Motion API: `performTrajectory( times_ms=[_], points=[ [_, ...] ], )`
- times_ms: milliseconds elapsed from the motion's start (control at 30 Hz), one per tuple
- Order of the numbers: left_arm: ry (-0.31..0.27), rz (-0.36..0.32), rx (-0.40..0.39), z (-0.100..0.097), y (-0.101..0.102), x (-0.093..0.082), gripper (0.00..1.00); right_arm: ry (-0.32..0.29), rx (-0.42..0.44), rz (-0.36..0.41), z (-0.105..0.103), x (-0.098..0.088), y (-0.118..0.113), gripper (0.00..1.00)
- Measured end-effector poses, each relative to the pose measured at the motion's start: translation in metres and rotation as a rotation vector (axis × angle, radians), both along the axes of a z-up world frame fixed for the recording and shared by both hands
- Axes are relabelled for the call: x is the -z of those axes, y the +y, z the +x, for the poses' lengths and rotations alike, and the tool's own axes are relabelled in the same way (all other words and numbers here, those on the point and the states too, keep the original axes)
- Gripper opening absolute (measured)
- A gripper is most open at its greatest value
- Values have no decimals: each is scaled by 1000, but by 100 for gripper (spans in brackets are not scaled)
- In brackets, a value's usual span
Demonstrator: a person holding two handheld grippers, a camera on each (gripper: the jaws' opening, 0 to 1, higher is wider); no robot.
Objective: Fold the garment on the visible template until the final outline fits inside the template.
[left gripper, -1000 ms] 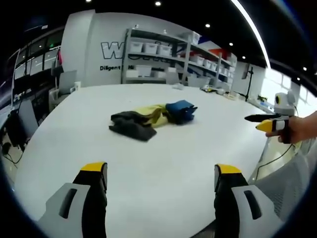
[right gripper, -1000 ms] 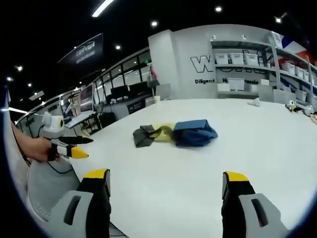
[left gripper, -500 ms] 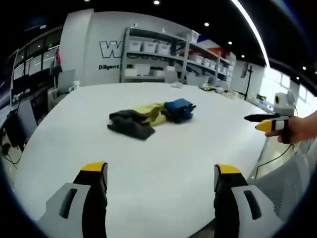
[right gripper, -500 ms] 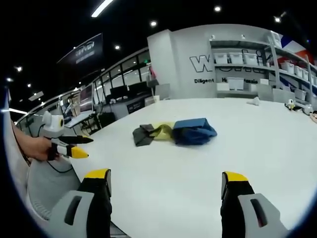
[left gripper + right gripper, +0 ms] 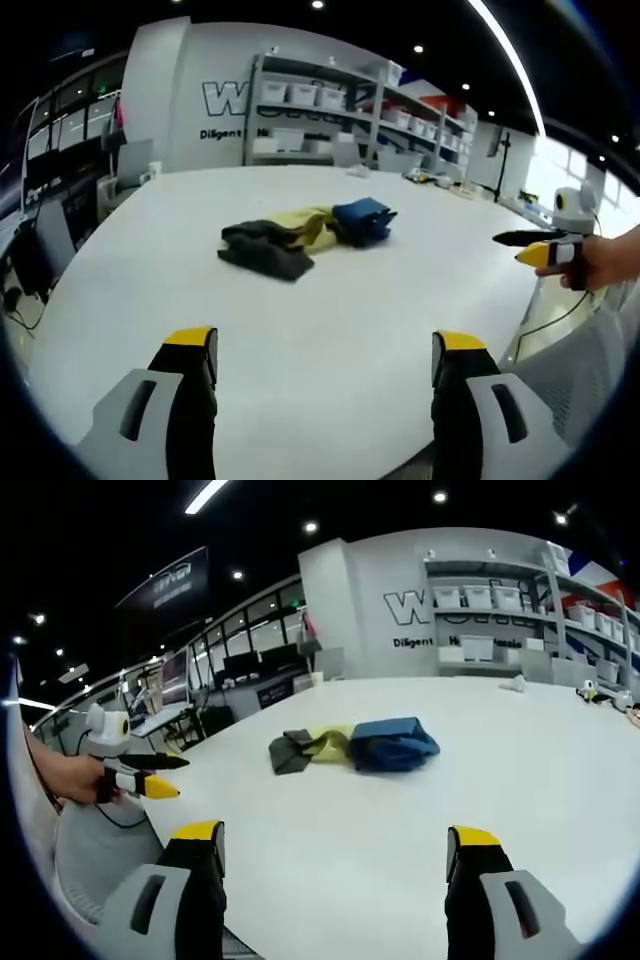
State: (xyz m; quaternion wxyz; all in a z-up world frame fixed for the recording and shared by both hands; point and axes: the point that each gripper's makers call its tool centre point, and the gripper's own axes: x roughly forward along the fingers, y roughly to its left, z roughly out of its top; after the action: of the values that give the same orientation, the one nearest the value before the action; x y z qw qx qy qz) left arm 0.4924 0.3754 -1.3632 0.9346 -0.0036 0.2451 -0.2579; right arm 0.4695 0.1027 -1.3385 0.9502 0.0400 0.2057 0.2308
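Well apart: garments [image 5: 300, 235] [image 5: 352, 747], both tongs [image 5: 325, 365] [image 5: 335, 855] agape.

left gripper view looks low across the white table [image 5: 330, 340] from its near edge, facing the shelves [image 5: 330, 110], right gripper view looks from just beside, angled leftward, both share the crumpled garment [image 5: 300, 235] [image 5: 350, 747] mid-table, well away

bare white table [image 5: 330, 320] all around the bunched garment [image 5: 300, 235]

Bright ceiling lights [image 5: 417, 48], soft focus, fisheye-bent edges.
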Motion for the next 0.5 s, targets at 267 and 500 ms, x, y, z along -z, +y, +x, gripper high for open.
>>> performTrajectory(
  times_ms=[267, 500],
  points=[
    [4, 1, 2, 0, 0, 1, 88, -2, 6, 0, -1, 0, -2, 90],
    [4, 5, 8, -1, -2, 1, 88, 1, 4, 0, -2, 1, -1, 90]
  ],
)
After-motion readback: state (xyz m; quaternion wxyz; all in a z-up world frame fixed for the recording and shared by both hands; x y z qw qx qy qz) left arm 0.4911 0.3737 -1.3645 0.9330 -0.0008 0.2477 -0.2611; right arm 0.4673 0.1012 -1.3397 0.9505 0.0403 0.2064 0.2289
